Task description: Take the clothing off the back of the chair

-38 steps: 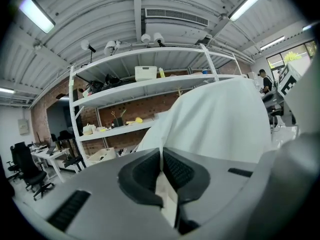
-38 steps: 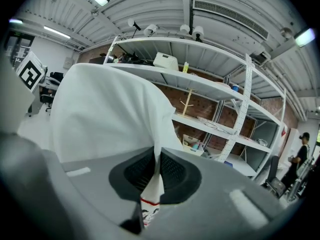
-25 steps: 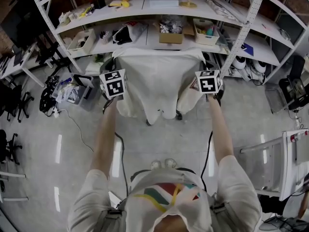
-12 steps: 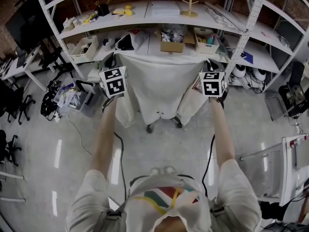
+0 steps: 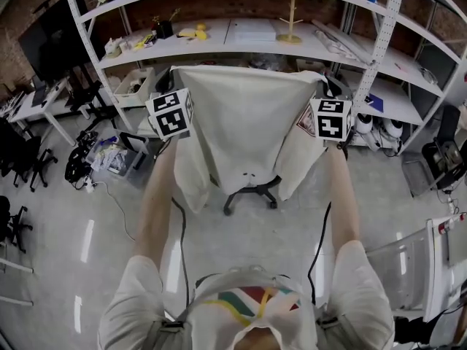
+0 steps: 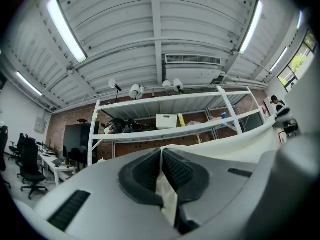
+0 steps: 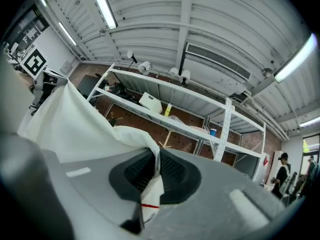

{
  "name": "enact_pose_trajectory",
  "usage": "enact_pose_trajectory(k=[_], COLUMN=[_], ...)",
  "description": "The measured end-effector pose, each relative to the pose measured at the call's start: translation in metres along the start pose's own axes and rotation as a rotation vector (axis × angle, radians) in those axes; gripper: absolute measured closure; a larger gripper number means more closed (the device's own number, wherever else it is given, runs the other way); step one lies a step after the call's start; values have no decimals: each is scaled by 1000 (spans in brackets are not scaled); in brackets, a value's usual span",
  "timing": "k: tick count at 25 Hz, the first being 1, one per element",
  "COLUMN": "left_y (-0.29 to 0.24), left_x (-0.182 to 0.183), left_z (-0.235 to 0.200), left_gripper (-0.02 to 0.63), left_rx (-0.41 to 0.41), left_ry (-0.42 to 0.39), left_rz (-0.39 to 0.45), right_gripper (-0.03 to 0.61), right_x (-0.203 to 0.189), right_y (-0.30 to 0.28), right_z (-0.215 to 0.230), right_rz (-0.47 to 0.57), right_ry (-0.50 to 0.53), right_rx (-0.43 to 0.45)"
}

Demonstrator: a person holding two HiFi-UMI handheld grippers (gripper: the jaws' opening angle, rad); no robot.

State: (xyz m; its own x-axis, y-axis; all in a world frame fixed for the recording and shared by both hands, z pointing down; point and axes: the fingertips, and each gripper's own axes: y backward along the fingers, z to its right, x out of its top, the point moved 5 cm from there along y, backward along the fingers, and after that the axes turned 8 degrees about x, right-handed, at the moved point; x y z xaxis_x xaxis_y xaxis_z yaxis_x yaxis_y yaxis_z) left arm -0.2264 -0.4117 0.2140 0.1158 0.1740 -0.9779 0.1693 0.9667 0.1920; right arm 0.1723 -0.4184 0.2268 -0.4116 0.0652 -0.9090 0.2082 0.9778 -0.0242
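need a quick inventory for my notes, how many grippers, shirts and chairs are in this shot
grippers: 2 (left gripper and right gripper, each shut on the shirt)
shirts: 1
chairs: 1 (chair, only its wheeled base shows under the shirt)
total: 4

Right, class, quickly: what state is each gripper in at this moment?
The left gripper: closed, pinching the white garment.
The right gripper: closed, pinching the same white garment.
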Motion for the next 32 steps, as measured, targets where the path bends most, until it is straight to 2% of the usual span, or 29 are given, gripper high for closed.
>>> enact_pose_trajectory(k=[11, 18, 21, 23, 32], left_y=[-10, -14, -10, -8, 14], left_x=[105, 212, 247, 267, 378], left_z=[-6, -10, -10, -9, 11], left_gripper=[600, 600, 600, 600, 600], left_rx=[-8, -35, -69, -83, -89], left_ry=[13, -13, 46, 57, -28], left_rz=[144, 300, 320, 336, 486], right_gripper=[569, 569, 569, 569, 569], right_x=[99, 203, 241, 263, 352], right_y=[13, 27, 36, 45, 90], right_z=[38, 56, 62, 66, 95], right_rz=[145, 297, 345, 376, 535], right_ry=[73, 158, 214, 246, 285], right_rx=[-49, -93, -108, -118, -193])
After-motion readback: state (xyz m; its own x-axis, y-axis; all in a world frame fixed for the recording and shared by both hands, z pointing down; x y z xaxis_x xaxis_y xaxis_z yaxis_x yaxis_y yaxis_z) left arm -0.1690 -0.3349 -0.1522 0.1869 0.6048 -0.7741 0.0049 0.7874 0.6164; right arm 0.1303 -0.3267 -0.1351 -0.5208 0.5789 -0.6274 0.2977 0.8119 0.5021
